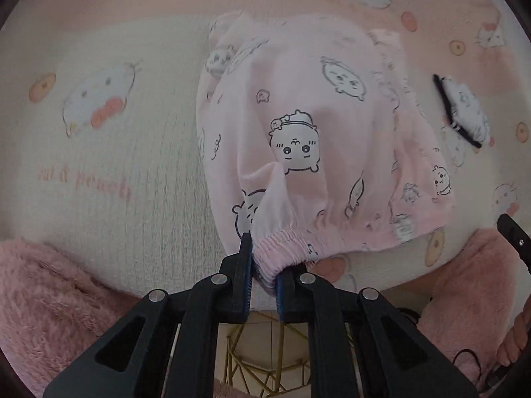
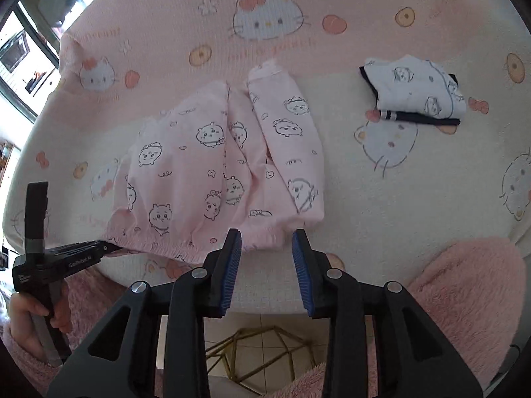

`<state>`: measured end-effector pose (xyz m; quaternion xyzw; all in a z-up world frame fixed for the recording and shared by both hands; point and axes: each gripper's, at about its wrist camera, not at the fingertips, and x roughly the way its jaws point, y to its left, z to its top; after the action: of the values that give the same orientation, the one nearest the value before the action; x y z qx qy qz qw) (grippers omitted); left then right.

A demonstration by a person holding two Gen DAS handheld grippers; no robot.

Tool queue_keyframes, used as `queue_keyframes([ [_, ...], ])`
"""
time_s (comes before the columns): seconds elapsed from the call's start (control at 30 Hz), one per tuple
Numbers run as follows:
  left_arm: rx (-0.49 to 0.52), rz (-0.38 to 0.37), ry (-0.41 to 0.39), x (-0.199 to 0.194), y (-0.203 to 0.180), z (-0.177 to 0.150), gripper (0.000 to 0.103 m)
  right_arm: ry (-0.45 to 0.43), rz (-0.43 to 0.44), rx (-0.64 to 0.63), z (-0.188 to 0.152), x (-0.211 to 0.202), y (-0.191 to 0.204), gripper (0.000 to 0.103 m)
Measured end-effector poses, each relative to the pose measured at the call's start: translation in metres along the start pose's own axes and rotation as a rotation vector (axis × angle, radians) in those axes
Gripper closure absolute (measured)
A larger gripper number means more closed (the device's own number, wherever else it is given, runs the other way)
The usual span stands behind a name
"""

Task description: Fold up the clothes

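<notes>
The left gripper (image 1: 264, 262) is clamped on the gathered elastic waistband (image 1: 292, 235) of the pink trousers (image 2: 212, 165), probably to anchor that corner for a fold. The right gripper (image 2: 267, 258) hovers with fingers wide apart, empty, just short of the same hem. Beyond its fingertips the trousers lie spread on the blanket (image 2: 381, 199), a folded white garment (image 2: 415, 93) farther right.

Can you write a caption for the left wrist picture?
Left gripper pinches the pink pants' waistband.

A home: cat-print bedspread (image 2: 381, 199), window (image 2: 26, 49) (tiled floor (image 2: 265, 345) below).
</notes>
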<state>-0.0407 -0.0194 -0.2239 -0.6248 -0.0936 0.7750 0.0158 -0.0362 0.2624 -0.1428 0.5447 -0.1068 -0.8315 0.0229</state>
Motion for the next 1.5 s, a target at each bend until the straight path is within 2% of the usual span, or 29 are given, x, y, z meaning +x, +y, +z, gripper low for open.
queue_keyframes([
  [0.03, -0.017, 0.012, 0.052, 0.02, 0.005, -0.005, 0.09, 0.013, -0.011, -0.009, -0.003, 0.007, 0.001, 0.07],
  [0.1, -0.004, 0.027, 0.045, 0.021, 0.008, -0.01, 0.086, 0.033, -0.037, -0.027, -0.008, 0.018, 0.001, 0.07],
  [0.17, 0.049, 0.044, 0.003, 0.011, 0.005, -0.012, 0.069, 0.056, -0.053, -0.048, -0.009, 0.029, 0.001, 0.07],
  [0.2, 0.079, 0.053, -0.02, 0.006, 0.003, -0.013, 0.065, 0.072, -0.047, -0.057, -0.008, 0.036, 0.002, 0.07],
  [0.27, 0.149, 0.069, -0.06, -0.003, -0.006, -0.017, 0.064, 0.124, -0.02, -0.077, -0.011, 0.051, 0.005, 0.07],
  [0.37, 0.26, 0.132, -0.134, -0.019, -0.023, -0.025, 0.064, 0.214, 0.037, -0.139, -0.022, 0.071, 0.016, 0.07],
  [0.43, 0.279, 0.158, -0.165, -0.032, -0.027, -0.021, 0.064, 0.271, 0.08, -0.201, -0.033, 0.082, 0.027, 0.069],
  [0.53, 0.26, 0.152, -0.16, -0.038, -0.026, -0.013, 0.064, 0.333, 0.121, -0.258, -0.042, 0.099, 0.04, 0.069],
  [0.67, 0.337, 0.186, -0.148, -0.029, -0.03, -0.017, 0.064, 0.314, 0.082, -0.203, -0.032, 0.115, 0.029, 0.069],
  [0.8, 0.43, 0.051, -0.113, -0.007, -0.05, -0.028, 0.063, 0.243, 0.082, -0.151, -0.022, 0.111, 0.016, 0.069],
  [0.9, 0.503, -0.013, -0.051, 0.019, -0.075, -0.033, 0.062, 0.197, 0.086, -0.122, -0.019, 0.103, 0.008, 0.069],
  [1.0, 0.618, 0.047, -0.052, 0.037, -0.096, -0.038, 0.062, 0.156, 0.1, -0.093, -0.016, 0.094, 0.0, 0.069],
  [1.17, 0.798, 0.157, -0.073, 0.063, -0.128, -0.046, 0.063, 0.174, 0.13, -0.079, -0.021, 0.079, -0.014, 0.068],
  [1.2, 0.783, 0.143, -0.08, 0.062, -0.127, -0.043, 0.065, 0.185, 0.134, -0.079, -0.023, 0.079, -0.015, 0.067],
  [1.23, 0.757, 0.122, -0.083, 0.06, -0.126, -0.039, 0.079, 0.199, 0.142, -0.077, -0.024, 0.08, -0.016, 0.066],
  [1.27, 0.73, 0.101, -0.086, 0.059, -0.125, -0.035, 0.083, 0.212, 0.149, -0.079, -0.025, 0.082, -0.016, 0.066],
  [1.5, 0.514, -0.022, -0.182, 0.023, -0.109, 0.001, 0.086, 0.238, 0.158, -0.22, -0.033, 0.09, 0.016, 0.066],
])
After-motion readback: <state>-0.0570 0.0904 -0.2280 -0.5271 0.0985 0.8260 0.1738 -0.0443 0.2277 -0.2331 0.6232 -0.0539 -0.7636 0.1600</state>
